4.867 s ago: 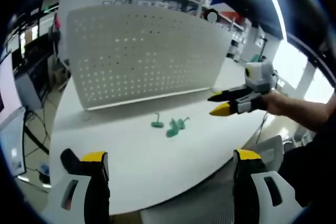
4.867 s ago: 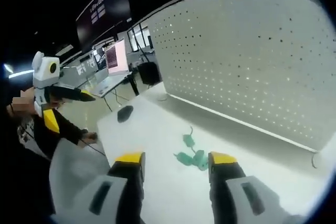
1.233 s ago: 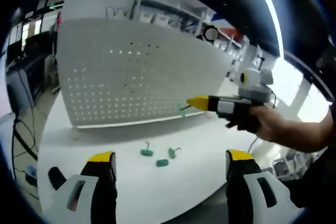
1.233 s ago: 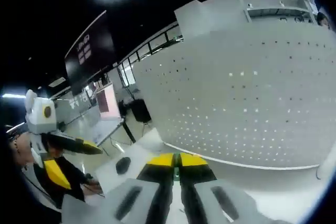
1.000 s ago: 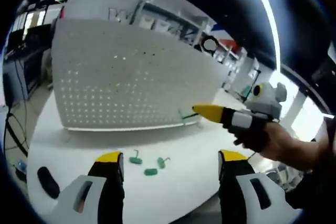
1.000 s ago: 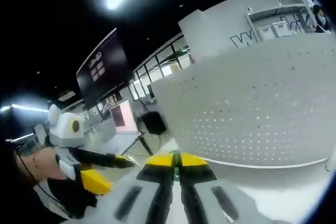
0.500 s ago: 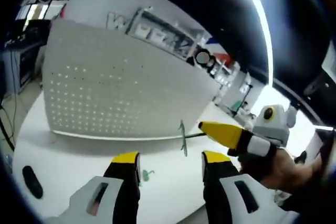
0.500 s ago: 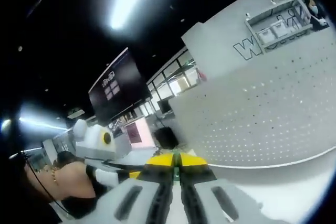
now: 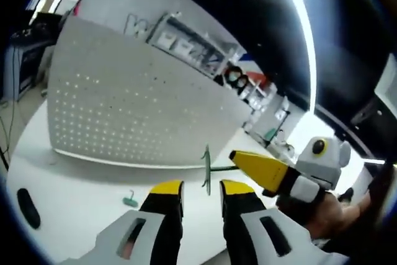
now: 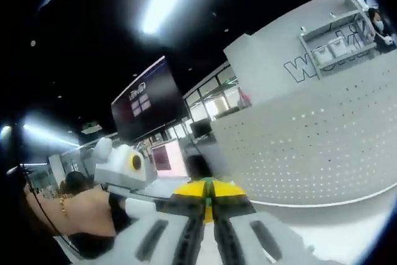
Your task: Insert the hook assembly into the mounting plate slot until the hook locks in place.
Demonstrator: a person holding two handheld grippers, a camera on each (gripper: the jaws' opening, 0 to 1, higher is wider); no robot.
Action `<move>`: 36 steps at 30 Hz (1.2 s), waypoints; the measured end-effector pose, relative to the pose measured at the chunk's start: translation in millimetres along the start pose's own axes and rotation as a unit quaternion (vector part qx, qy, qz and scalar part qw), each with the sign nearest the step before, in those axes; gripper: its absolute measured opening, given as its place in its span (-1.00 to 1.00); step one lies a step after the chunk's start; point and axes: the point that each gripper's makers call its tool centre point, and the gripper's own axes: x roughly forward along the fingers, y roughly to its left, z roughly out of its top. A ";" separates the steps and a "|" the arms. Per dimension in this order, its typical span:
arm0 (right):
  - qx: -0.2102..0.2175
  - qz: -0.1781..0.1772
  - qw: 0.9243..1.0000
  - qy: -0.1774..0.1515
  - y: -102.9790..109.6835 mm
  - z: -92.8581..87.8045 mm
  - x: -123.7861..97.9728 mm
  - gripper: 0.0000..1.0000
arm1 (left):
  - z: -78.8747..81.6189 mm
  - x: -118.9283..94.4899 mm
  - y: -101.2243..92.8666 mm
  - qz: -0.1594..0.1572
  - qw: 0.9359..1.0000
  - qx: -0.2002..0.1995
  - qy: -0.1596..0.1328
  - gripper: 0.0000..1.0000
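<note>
Jaws first: the right gripper (image 9: 239,157) has its jaws clenched on a green hook (image 9: 206,167), held up in the air in front of the pegboard (image 9: 124,116). The left gripper (image 9: 201,192) has its jaws slightly apart on either side of that hook, not visibly touching it (looks like a handover or a regrip, I'd guess). Next it needs lining the hook's end up with a pegboard hole and pushing in until it catches. Count: one hook held, one spare hook (image 9: 129,200) on the worktop (image 9: 68,184) below the pegboard.

Right claw (image 9: 232,155) clamped, left claw (image 9: 201,185) narrowly parted.
</note>
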 end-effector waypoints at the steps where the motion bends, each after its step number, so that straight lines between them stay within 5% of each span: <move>1: -0.001 0.002 1.000 0.000 0.8 0.1 0.1 -0.99 | -0.1 -0.4 0.1 0.000 1.000 0.000 0.000 -0.57; 10: -0.003 0.005 1.000 0.000 5.5 -1.5 1.9 -0.99 | 1.3 -5.0 -0.2 -0.002 1.000 0.007 -0.006 -0.89; 27: -0.018 0.003 1.000 0.003 8.4 -3.7 1.1 -0.99 | 3.1 -5.7 0.9 0.005 0.999 0.039 -0.006 -0.96; 36: 0.018 0.013 1.000 0.010 3.1 -3.9 -6.4 -0.81 | 10.5 -8.7 7.8 0.033 0.996 0.083 -0.012 -0.97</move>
